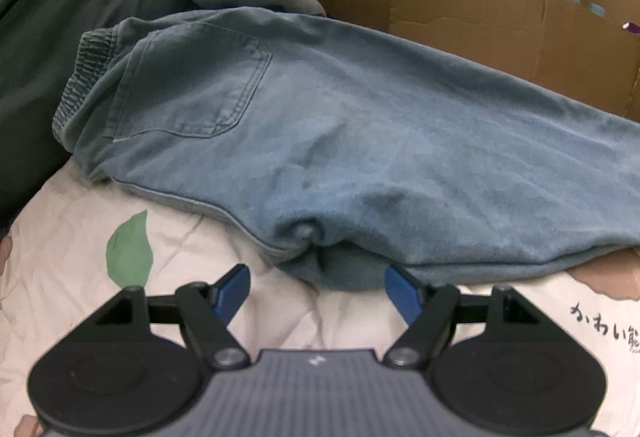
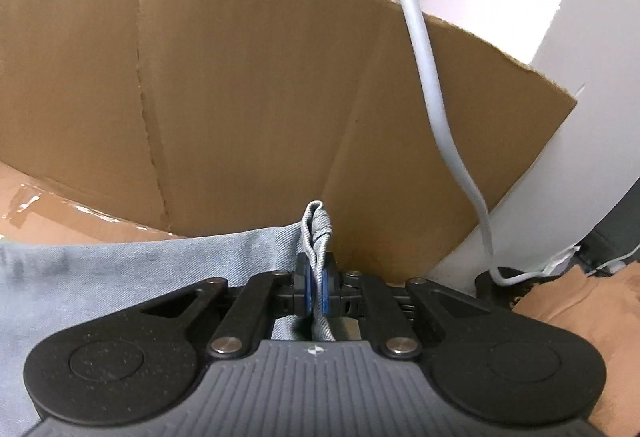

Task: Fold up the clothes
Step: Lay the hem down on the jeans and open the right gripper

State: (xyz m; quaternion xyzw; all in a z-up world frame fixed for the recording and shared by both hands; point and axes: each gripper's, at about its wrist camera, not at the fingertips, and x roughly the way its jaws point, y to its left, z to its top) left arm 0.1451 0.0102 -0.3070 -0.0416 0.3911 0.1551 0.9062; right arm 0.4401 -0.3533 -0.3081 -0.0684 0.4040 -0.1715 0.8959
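Note:
Light blue jeans [image 1: 340,125] lie across the bed, folded lengthwise, back pocket and elastic waistband at the left, legs running off to the right. My left gripper [image 1: 318,287] is open, its blue fingertips on either side of the crotch fold at the near edge, not gripping it. My right gripper [image 2: 316,289] is shut on a bunched hem of the jeans [image 2: 318,233], which sticks up between the blue pads; more denim [image 2: 120,277] spreads to the left below it.
A white bedsheet [image 1: 80,277] with a green leaf print lies under the jeans. Brown cardboard boxes [image 1: 480,9] [image 2: 260,97] stand right behind. A grey cable [image 2: 424,49] hangs before the box. Dark grey clothing [image 1: 60,17] lies at left.

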